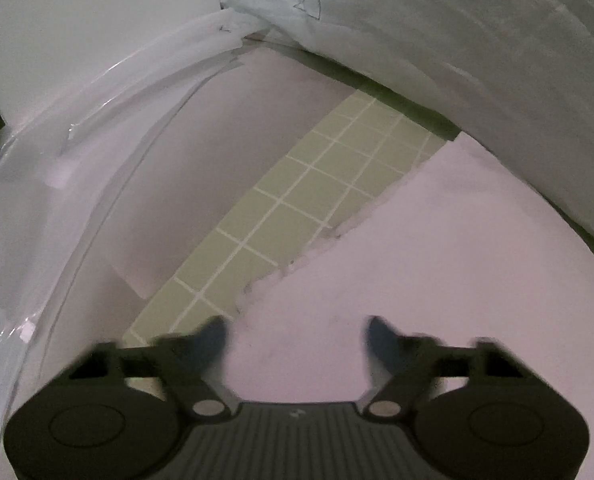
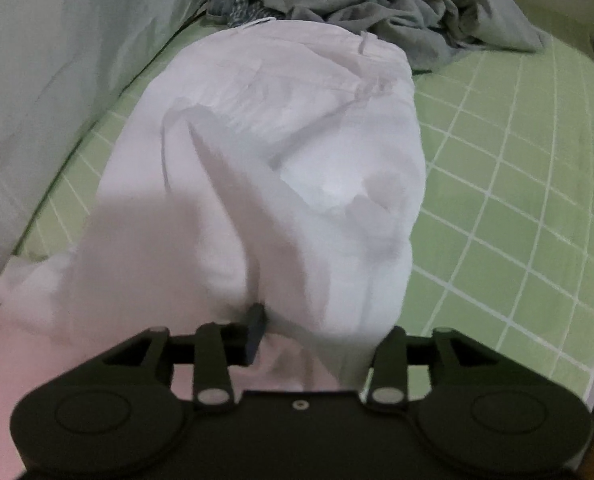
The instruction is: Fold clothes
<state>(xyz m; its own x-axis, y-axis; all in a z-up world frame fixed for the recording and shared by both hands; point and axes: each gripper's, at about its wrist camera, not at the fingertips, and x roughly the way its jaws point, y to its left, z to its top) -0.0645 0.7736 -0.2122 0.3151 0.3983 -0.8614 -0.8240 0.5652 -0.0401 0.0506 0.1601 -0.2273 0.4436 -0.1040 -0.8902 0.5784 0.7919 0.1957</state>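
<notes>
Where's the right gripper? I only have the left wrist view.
Observer: Over a white crumpled cloth garment; fabric drapes across the right gripper, hiding one fingertip.
Operator: Gripping it?
Observer: Cannot tell; the jaws stand apart with cloth between them.
Operator: More laundry?
Observer: Yes, a heap of grey rumpled clothes lies beyond the garment on the green grid-lined sheet.

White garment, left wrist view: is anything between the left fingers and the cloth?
Nothing visible. The left gripper hangs open right over the white garment, with only its bare cloth between the fingers. The green checked sheet shows beyond, uncovered.
</notes>
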